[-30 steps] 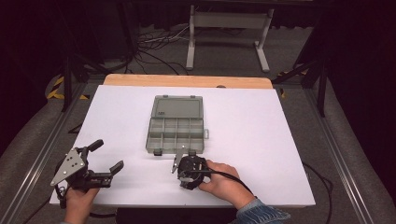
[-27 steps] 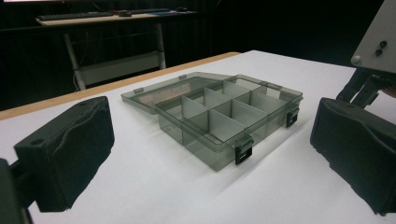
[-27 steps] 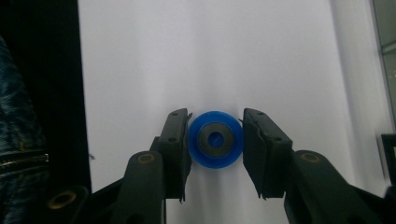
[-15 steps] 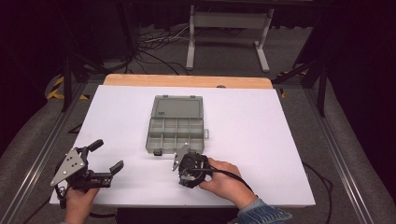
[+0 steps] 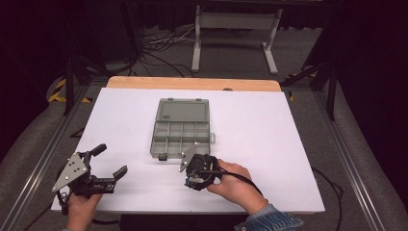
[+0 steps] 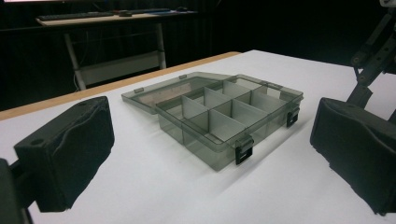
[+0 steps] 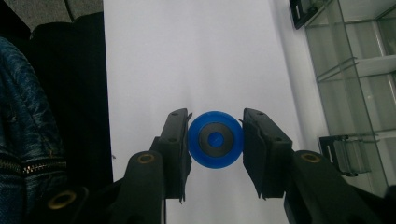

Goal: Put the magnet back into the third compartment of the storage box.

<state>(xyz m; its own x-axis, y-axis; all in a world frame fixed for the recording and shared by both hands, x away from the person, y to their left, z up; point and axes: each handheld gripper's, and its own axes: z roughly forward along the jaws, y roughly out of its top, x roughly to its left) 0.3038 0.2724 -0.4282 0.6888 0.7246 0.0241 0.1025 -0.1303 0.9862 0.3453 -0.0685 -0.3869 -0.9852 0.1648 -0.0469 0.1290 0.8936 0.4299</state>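
In the right gripper view, the two black jaws of the right gripper (image 7: 215, 142) press from either side on a round blue plastic disc with a dark grey ring and a blue centre (image 7: 215, 145), its flat face turned toward the camera; the pads touch its rim on both sides, so the disc is clamped between them above the white table top (image 7: 187, 56). Just to the right in that view stands the near edge of a clear grey plastic compartment box (image 7: 364, 70), with one black latch (folded down) at its front wall.

From the high view, the right gripper (image 5: 188, 164) sits just in front of the box (image 5: 180, 127), near its front right corner, with the person's right hand (image 5: 233, 183) behind it and a blue denim sleeve (image 5: 272, 220) at the bottom edge. The box lies near the middle of the table, lid swung open and flat toward the far side, its dividers bare.

The left gripper (image 5: 109, 160) is well apart, at the table's near left corner, held in the left hand (image 5: 82, 207). Its jaws stand wide with nothing between them; in the left gripper view the pads frame the open box (image 6: 219, 116).
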